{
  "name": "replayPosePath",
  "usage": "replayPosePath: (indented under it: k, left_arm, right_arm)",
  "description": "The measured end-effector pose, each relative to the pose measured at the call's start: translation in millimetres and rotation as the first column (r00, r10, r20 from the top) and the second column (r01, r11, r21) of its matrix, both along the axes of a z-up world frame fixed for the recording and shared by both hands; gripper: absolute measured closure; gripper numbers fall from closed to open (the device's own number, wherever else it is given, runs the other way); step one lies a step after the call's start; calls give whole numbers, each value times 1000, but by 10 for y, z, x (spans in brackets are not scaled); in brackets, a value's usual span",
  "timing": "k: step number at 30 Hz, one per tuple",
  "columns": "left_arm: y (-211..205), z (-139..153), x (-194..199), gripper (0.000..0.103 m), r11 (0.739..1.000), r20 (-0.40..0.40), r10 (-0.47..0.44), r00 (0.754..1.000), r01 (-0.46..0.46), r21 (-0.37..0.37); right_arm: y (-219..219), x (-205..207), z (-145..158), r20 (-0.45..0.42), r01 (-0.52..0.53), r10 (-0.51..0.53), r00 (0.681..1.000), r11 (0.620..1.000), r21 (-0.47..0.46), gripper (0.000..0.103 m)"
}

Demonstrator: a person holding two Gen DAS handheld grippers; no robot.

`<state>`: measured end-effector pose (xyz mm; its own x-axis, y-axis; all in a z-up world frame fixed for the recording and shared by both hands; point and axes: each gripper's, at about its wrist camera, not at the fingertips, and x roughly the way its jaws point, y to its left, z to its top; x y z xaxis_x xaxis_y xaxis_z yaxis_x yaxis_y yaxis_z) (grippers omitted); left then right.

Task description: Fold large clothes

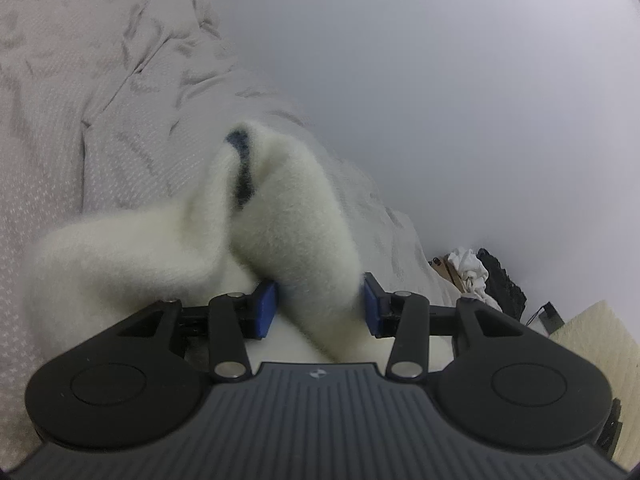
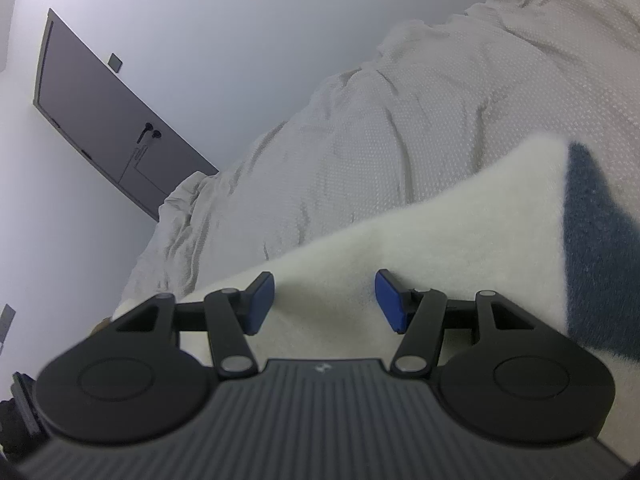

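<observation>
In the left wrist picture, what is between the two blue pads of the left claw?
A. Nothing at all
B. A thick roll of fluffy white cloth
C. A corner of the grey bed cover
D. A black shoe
B: a bunched fold of the fluffy white garment fills the gap of the left claw, reaching both blue pads, above the bed cover.

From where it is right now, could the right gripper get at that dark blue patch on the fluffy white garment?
Probably yes. The right gripper sits over the fluffy white garment, jaws apart, and the dark blue patch lies just to its right on the same cloth. Nothing stands between them.
</observation>
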<state>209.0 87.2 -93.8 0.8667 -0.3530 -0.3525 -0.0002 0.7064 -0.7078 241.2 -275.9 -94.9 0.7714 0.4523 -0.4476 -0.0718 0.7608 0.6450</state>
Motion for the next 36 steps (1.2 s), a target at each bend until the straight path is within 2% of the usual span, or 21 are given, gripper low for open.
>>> replayPosePath:
  k: [2,3,4,6,10,14,17,19,24,27,31,34,36]
  left_arm:
    - [-15,73,-56,46,1000,24,-18,1000,18,14]
    - [-29,128,-94,38,999,43,-29,999,28,37]
    - [-55,193,-139,31,997,62,-41,997,36,70]
    - [-141,333,-255,26,987,108,-68,992,51,149]
    - [-404,470,-441,25,951,133,-148,980,105,289]
    - [-561,355,-459,25,932,68,-152,986,121,341]
    - [-693,323,-470,25,882,66,-159,985,111,457]
    - [-759,284,-452,25,861,46,-155,987,112,496]
    - [-801,114,-267,25,853,-26,-141,990,134,505]
    - [-759,61,-181,25,867,-42,-139,989,141,478]
    - [-718,73,-190,25,877,-24,-134,991,130,462]
    - [-677,126,-291,25,896,-9,-112,994,105,431]
    - [-646,183,-424,25,907,9,-94,995,82,412]
  right_arm:
    - [15,-61,50,8,5,-5,1000,1000,-15,44]
    - [33,-94,87,15,9,-8,1000,1000,-30,42]
    - [46,-123,125,25,9,-8,1000,999,-47,41]
    - [93,-212,207,50,0,5,999,996,-91,42]
    - [229,-388,354,94,-25,43,995,983,-183,42]
    - [394,-486,382,105,-47,82,991,953,-300,42]
    - [474,-485,294,79,-59,95,992,925,-375,43]
    - [502,-438,206,54,-67,97,994,912,-405,44]
    - [577,-292,31,28,-84,108,994,891,-446,42]
    - [592,-233,-24,34,-83,110,993,890,-449,41]
    - [570,-242,-30,37,-81,108,993,896,-436,41]
    - [573,-281,8,30,-73,95,995,900,-429,41]
    - [607,-313,74,30,-75,100,995,889,-451,40]
